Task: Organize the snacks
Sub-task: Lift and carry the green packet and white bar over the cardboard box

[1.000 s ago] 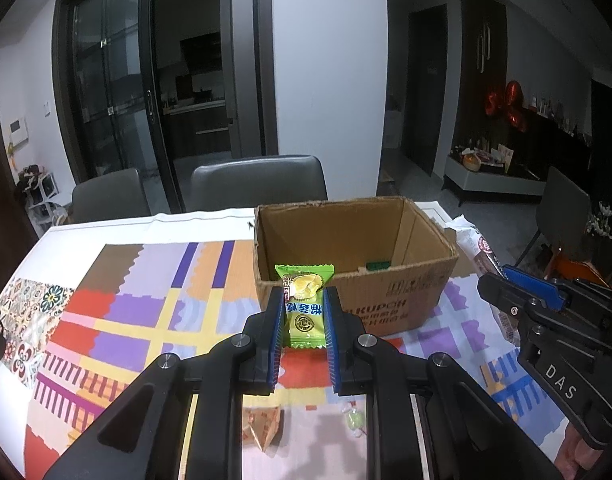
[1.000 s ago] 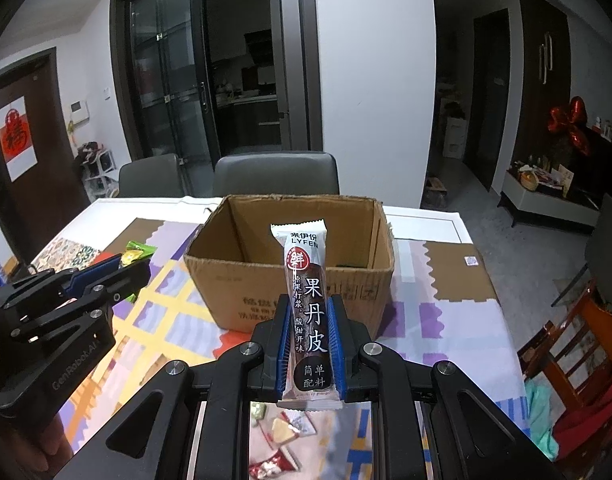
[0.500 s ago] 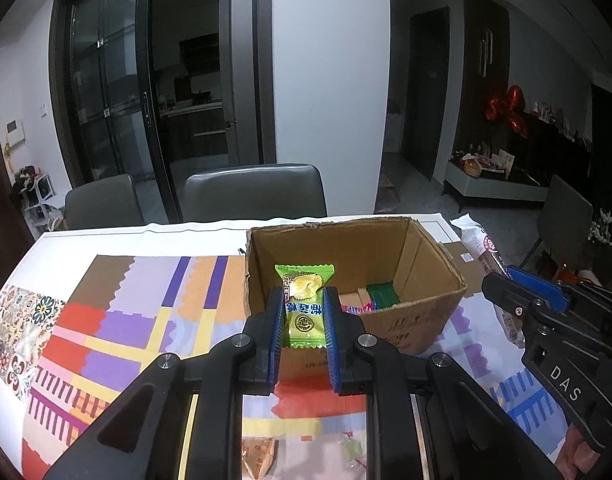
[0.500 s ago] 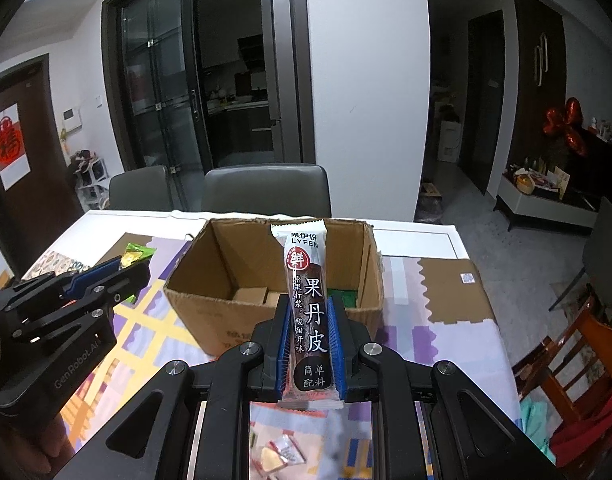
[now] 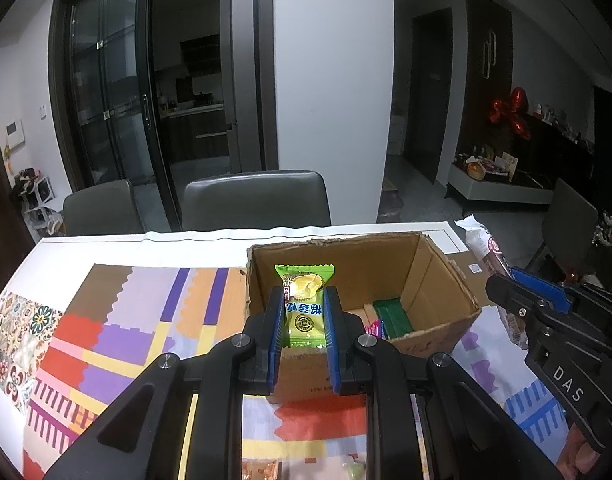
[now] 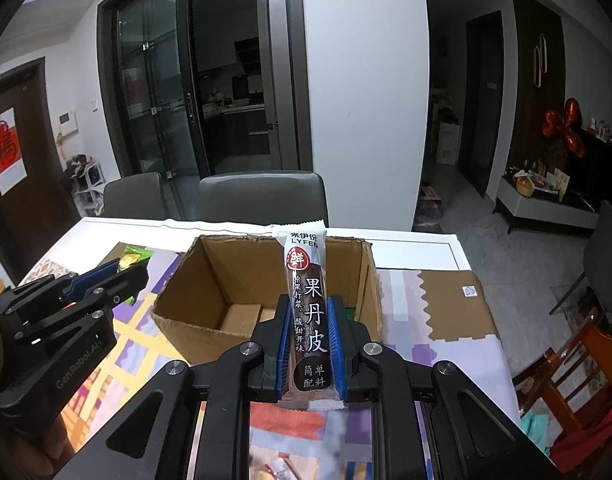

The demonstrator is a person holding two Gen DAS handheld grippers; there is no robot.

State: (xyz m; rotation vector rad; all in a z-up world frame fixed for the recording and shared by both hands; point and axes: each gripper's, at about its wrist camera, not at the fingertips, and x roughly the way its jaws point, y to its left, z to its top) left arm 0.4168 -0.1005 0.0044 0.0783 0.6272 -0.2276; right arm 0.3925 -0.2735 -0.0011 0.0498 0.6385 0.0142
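Observation:
An open cardboard box (image 5: 434, 276) (image 6: 194, 276) stands on the patterned tablecloth. My left gripper (image 5: 304, 300) is shut on a small green candy packet (image 5: 304, 312), held upright over the box's near wall. My right gripper (image 6: 310, 312) is shut on a long dark fruit-leather bar (image 6: 308, 280) with a white top, also upright at the near rim. In the left wrist view the right gripper (image 5: 502, 284) and its bar (image 5: 486, 248) appear right of the box. In the right wrist view the left gripper (image 6: 140, 270) and its packet (image 6: 134, 256) appear left of it. Green and pink packets (image 5: 392, 316) lie inside.
Two grey chairs (image 5: 258, 200) stand at the table's far edge. Loose wrapped snacks (image 5: 258, 470) (image 6: 280, 468) lie on the tablecloth (image 5: 118, 320) below the grippers. A wooden chair (image 6: 578, 364) stands right of the table. A brown cloth patch (image 6: 454, 300) lies right of the box.
Both grippers have moved toward the box with their snacks, so the box looks larger and its inside shows more. The grips have not changed.

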